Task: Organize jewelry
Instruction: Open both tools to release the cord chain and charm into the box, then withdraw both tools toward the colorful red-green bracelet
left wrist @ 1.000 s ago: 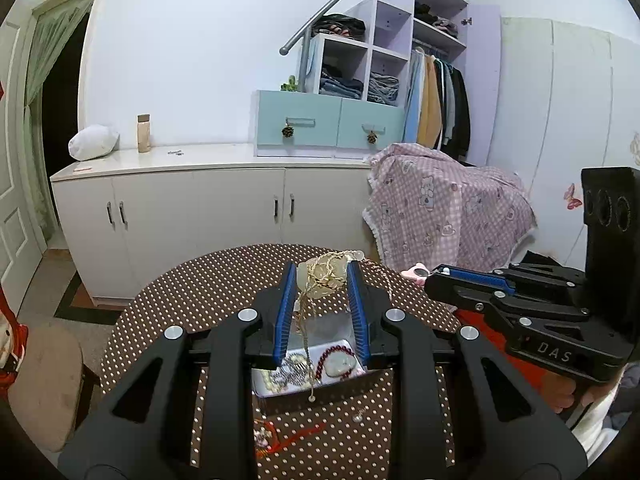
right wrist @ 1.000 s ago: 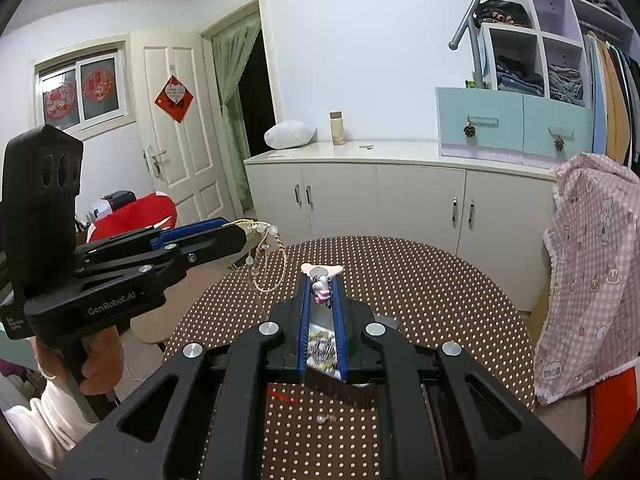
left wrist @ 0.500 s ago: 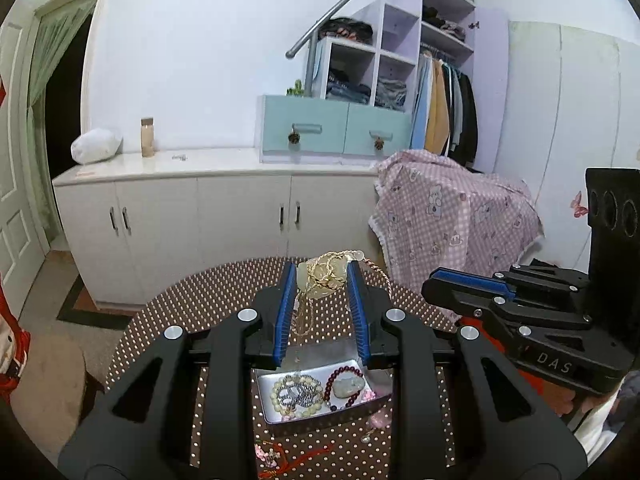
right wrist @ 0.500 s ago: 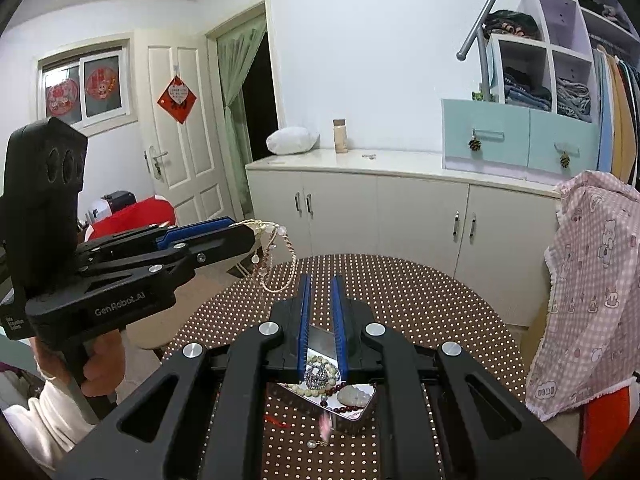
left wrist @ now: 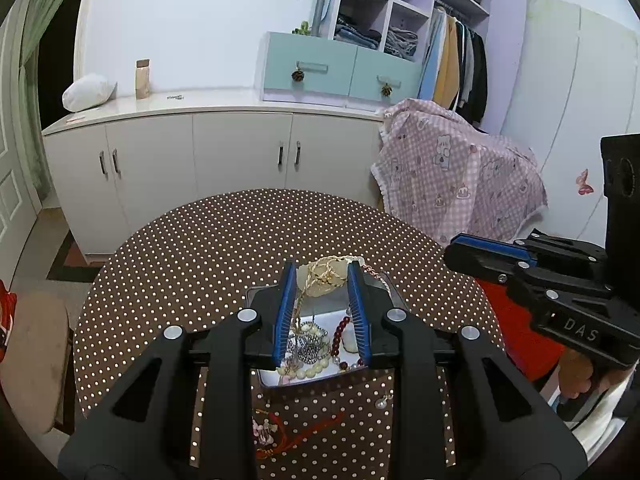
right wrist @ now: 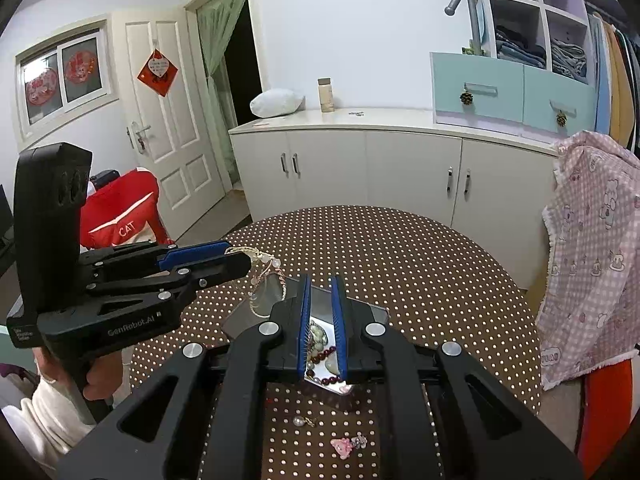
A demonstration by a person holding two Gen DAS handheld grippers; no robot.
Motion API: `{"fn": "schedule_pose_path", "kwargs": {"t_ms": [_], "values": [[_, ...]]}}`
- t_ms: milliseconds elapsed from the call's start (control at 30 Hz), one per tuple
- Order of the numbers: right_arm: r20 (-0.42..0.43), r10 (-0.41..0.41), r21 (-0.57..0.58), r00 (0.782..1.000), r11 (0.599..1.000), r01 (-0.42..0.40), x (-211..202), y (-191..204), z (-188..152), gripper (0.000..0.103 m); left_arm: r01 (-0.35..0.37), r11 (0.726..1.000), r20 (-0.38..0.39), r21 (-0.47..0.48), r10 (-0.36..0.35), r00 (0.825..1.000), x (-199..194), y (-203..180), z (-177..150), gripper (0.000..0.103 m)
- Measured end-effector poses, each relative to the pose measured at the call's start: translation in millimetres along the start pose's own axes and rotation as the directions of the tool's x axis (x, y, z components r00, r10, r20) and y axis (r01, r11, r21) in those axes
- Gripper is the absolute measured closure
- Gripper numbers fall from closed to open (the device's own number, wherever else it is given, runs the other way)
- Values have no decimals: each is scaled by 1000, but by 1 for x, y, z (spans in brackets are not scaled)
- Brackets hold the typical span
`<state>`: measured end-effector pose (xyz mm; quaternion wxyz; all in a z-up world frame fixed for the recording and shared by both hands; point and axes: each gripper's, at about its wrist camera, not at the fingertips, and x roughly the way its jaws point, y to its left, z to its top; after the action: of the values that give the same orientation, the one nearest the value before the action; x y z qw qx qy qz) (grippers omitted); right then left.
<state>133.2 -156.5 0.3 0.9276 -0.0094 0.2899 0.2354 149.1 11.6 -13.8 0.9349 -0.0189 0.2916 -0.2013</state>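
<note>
My left gripper (left wrist: pixel 322 272) is shut on a gold cord bracelet with a pale stone (left wrist: pixel 325 277), held just above the silver tray (left wrist: pixel 260 298). The tray holds a pearl bracelet (left wrist: pixel 304 367), a dark red bead bracelet (left wrist: pixel 340 332) and silver beads. From the right wrist view the left gripper (right wrist: pixel 236 258) holds the bracelet (right wrist: pixel 266 268) over the tray's (right wrist: pixel 376 314) left end. My right gripper (right wrist: pixel 320 284) has a narrow gap between its jaws and is empty, above the tray. A pink charm (right wrist: pixel 342 446) and a pearl earring (right wrist: pixel 300 421) lie on the dotted tablecloth.
A red cord trinket (left wrist: pixel 288 436) lies on the round brown dotted table (left wrist: pixel 200 248) near its front. A chair draped in pink checked cloth (left wrist: pixel 456 176) stands at the right. White cabinets (left wrist: pixel 192 152) stand behind. A red chair (right wrist: pixel 120 216) stands at the left.
My left gripper has lowered with the bracelet toward the tray. My right gripper let go of the pink charm, which now lies on the tablecloth, and its jaws have parted slightly.
</note>
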Motion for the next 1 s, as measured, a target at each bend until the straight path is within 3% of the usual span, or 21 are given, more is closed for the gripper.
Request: {"fn": "schedule_pose_path", "kwargs": {"t_ms": [67,133,233,367,700,1000], "values": [[-3,-2,1,1000,1000,2,-1,-1,-2,93,-3,1000,-4,6,3,1000,1,-1,-1,71],[-10,-7,3,1000,1000,7,-1,-1,-4,91,-6,1000,-3,8,6,1000,0,0,-4,33],[-21,-7,2,1000,1000,7,1,-2,-7,82,-15,1000,8,15,15,1000,-3,1,-8,33],[-29,-12,10,1000,1000,13,3,-3,-10,60,-35,999,-10,6,35,999,-2,7,-12,33],[-39,-30,21,999,999,30,2,-8,-17,45,-63,998,-34,-21,63,997,-1,23,-21,33],[-48,-115,38,992,992,117,2,-18,-33,37,-69,997,-62,-38,66,996,-1,30,-36,33]]}}
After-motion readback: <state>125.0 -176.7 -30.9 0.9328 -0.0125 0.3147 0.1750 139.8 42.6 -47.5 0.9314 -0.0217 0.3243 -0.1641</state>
